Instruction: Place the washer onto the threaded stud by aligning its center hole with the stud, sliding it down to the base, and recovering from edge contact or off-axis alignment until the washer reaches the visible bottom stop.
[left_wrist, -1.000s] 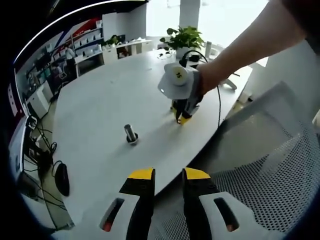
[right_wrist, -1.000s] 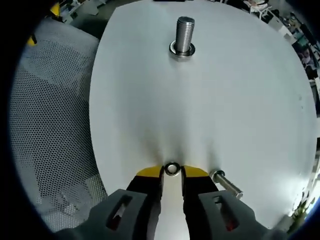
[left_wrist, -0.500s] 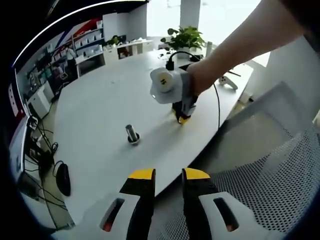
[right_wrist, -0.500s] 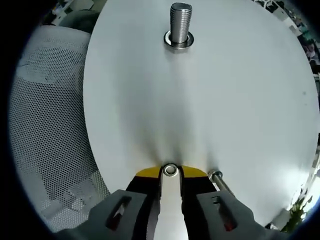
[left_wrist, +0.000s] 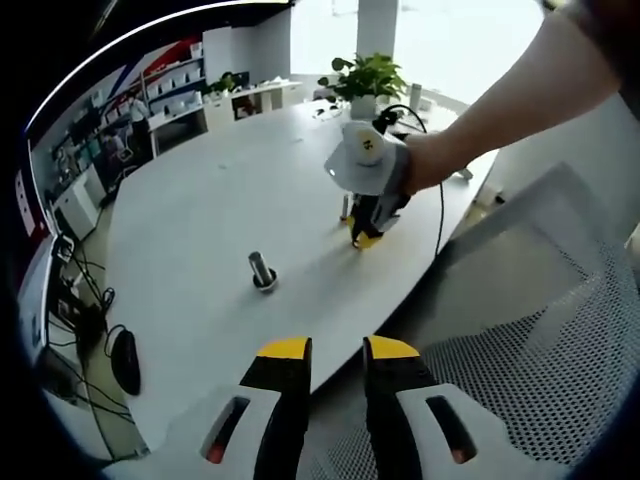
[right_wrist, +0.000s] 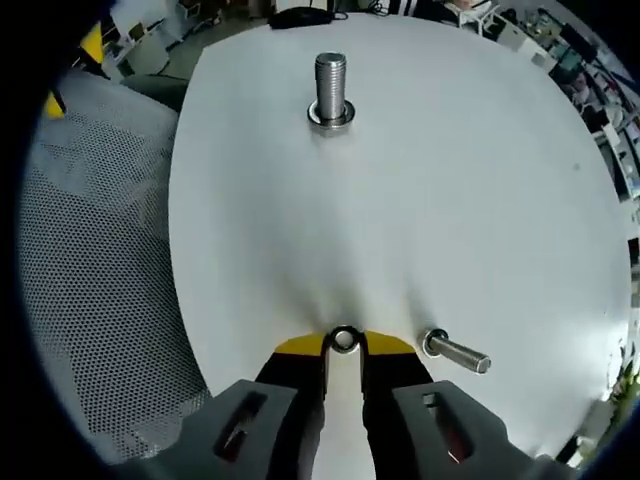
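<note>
The threaded stud (right_wrist: 330, 88) stands upright on the white table (right_wrist: 450, 200), with a metal ring at its base (right_wrist: 331, 118). My right gripper (right_wrist: 344, 342) is shut on a small steel washer (right_wrist: 344, 339), held at its yellow tips well short of the stud. In the left gripper view the stud (left_wrist: 261, 269) stands mid-table, and the right gripper (left_wrist: 364, 236), held by a person's hand, hovers just above the table to the stud's right. My left gripper (left_wrist: 337, 349) stays off the table's near edge, jaws apart with nothing between them.
A loose bolt (right_wrist: 456, 353) lies on the table beside the right jaw. A mesh chair (right_wrist: 90, 250) borders the table edge. A potted plant (left_wrist: 365, 75) and a black cable (left_wrist: 437, 205) sit at the table's far end. Shelves (left_wrist: 180, 85) line the far wall.
The right gripper has shifted slightly to the right and tilted, still holding the washer. The stud now looks smaller and farther off in its view. The left gripper has not moved.
</note>
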